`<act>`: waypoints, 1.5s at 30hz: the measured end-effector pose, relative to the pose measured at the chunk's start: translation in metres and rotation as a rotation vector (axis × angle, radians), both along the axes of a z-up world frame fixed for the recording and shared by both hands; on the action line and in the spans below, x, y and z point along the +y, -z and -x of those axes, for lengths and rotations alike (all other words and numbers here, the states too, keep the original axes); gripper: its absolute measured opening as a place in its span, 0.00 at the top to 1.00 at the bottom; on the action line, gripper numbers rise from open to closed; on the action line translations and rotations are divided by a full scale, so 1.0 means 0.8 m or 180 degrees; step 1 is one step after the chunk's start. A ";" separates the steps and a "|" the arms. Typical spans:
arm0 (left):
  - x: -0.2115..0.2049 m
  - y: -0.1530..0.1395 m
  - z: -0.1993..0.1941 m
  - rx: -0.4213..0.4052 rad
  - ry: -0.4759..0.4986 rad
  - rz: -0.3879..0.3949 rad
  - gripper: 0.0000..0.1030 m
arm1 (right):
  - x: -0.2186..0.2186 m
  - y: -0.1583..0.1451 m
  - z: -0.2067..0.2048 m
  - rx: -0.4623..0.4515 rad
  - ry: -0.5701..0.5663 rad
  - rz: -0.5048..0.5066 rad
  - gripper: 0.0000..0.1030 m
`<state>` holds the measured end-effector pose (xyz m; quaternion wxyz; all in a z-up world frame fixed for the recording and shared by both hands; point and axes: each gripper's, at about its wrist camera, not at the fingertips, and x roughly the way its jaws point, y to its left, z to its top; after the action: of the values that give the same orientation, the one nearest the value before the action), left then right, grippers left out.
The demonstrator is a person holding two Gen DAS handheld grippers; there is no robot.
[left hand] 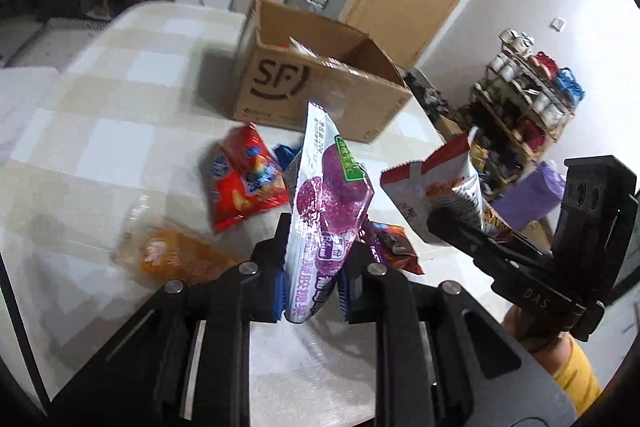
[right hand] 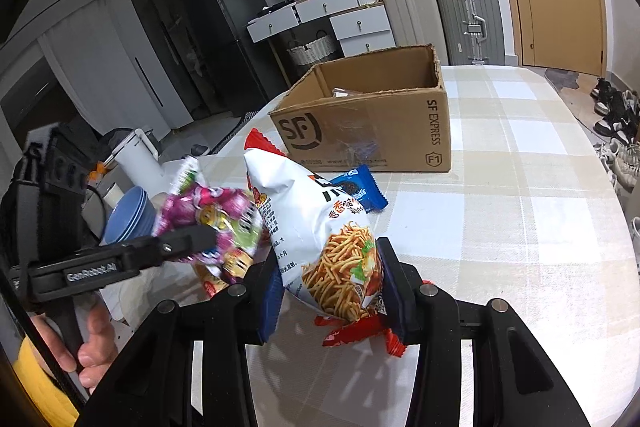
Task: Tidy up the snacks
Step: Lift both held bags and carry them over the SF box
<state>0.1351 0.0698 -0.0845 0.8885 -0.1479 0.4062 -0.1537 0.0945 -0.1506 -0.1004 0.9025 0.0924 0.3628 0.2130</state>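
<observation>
My left gripper (left hand: 314, 287) is shut on a purple grape gummy bag (left hand: 328, 211) and holds it upright above the table; the bag also shows in the right wrist view (right hand: 212, 219). My right gripper (right hand: 328, 291) is shut on a white bag of fried noodle sticks (right hand: 320, 235), also seen in the left wrist view (left hand: 440, 187). An open SF cardboard box (left hand: 320, 87) (right hand: 368, 123) stands ahead on the table with some items inside.
On the checked tablecloth (right hand: 500, 227) lie a red snack bag (left hand: 244, 183), an orange packet (left hand: 176, 255), a dark red packet (left hand: 394, 247) and a blue Oreo pack (right hand: 360, 191). Blue bowls (right hand: 128, 215) and a white kettle (right hand: 138, 155) stand at the left table edge.
</observation>
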 end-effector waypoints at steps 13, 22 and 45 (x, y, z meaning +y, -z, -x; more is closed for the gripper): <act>0.011 -0.075 0.068 -0.0617 -0.0214 -0.0336 0.84 | 0.010 -0.033 0.019 -0.0138 -0.0001 -0.0253 0.58; 0.021 -0.147 0.071 -0.0749 -0.0163 -0.0190 0.84 | 0.005 -0.084 0.001 -0.0219 0.0086 -0.0463 0.58; -0.009 -0.186 -0.102 -0.0575 -0.0179 -0.0418 0.84 | -0.003 -0.140 -0.132 -0.0160 0.0241 -0.0390 0.58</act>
<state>0.2163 0.0624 0.0640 0.9333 -0.0862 0.3293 -0.1145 0.2001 -0.1529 0.0119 0.9114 0.1558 0.3225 0.2028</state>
